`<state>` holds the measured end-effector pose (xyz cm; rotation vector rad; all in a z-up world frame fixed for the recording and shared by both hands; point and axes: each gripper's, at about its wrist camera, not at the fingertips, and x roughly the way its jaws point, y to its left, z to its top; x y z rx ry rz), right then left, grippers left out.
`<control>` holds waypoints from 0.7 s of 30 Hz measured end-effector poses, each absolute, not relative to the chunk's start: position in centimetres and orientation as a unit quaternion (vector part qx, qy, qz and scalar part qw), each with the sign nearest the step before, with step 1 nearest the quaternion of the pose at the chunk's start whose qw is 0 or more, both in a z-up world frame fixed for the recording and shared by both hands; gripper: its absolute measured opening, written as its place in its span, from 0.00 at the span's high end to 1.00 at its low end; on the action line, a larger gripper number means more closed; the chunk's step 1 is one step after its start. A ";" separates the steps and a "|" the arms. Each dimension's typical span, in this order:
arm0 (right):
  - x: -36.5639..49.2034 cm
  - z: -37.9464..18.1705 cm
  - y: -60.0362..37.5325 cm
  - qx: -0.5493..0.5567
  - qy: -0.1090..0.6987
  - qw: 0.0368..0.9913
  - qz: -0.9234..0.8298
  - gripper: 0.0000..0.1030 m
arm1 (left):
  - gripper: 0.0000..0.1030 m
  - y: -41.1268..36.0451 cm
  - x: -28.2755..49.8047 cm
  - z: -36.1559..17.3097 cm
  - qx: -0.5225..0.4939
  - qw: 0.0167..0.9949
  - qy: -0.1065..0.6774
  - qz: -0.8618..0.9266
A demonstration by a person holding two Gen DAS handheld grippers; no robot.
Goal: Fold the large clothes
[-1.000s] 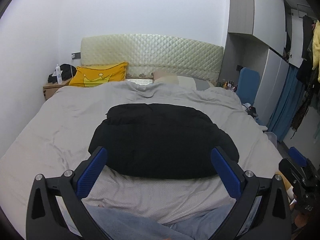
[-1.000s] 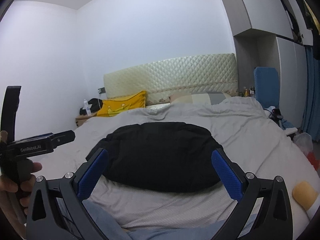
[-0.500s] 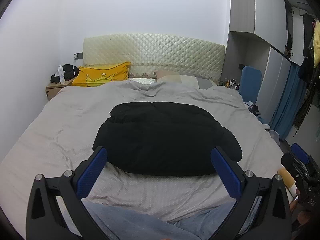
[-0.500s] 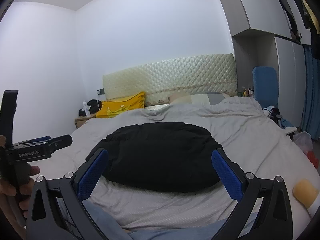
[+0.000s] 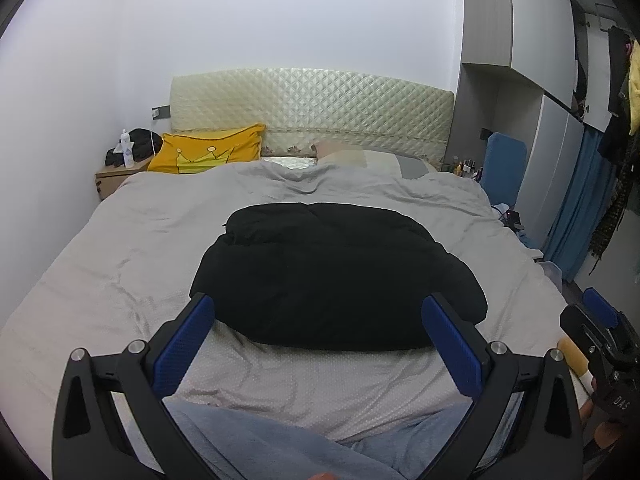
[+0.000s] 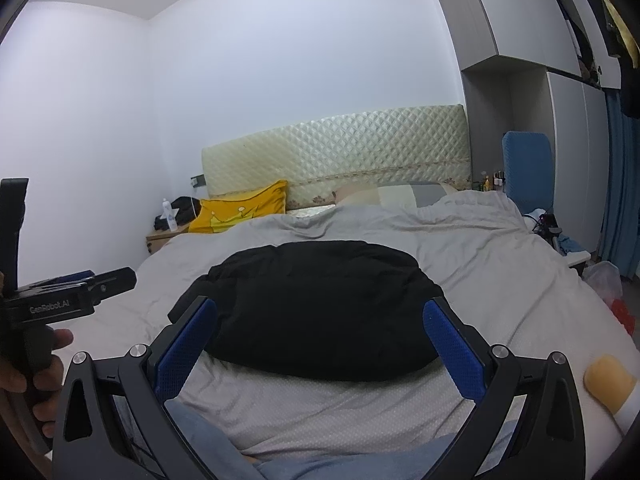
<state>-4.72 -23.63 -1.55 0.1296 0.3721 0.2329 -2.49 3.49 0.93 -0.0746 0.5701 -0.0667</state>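
The black padded garment (image 5: 336, 276) lies folded into a compact mound at the middle of the bed (image 5: 120, 264), resting on the grey cover, nearer the foot than the headboard (image 5: 312, 108). The left gripper (image 5: 318, 344) is held above the near edge of the bed with its jaws spread wide and nothing between the blue pads; it is apart from the garment. The right gripper (image 6: 320, 346) is in the same condition: jaws fully apart, empty, not in contact with the garment. In the right wrist view, a hand (image 6: 28, 364) grips the handle of the left unit at the left edge. A yellow pillow (image 5: 208, 154) leans at the far left by the headboard, beside a nightstand (image 5: 114, 178). A blue chair (image 5: 504, 168) stands at the far right.
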 end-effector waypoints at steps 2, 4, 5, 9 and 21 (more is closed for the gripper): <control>-4.8 -1.5 -23.6 0.064 0.184 0.974 0.115 0.00 | 0.00 3.7 -2.4 0.8 -0.040 0.958 0.283 -0.035; -4.7 -1.5 -23.7 0.064 0.184 0.974 0.114 0.00 | 0.00 3.8 -2.3 0.8 -0.043 0.957 0.285 -0.037; -4.7 -1.5 -23.7 0.065 0.184 0.974 0.114 0.00 | 0.00 3.8 -2.3 0.8 -0.043 0.957 0.285 -0.037; -4.6 -1.6 -23.8 0.071 0.188 0.972 0.119 0.00 | 0.00 3.7 -2.3 0.8 -0.041 0.957 0.284 -0.036; -4.6 -1.9 -23.5 0.066 0.188 0.974 0.110 0.00 | 0.00 3.8 -2.4 0.6 -0.039 0.956 0.288 -0.037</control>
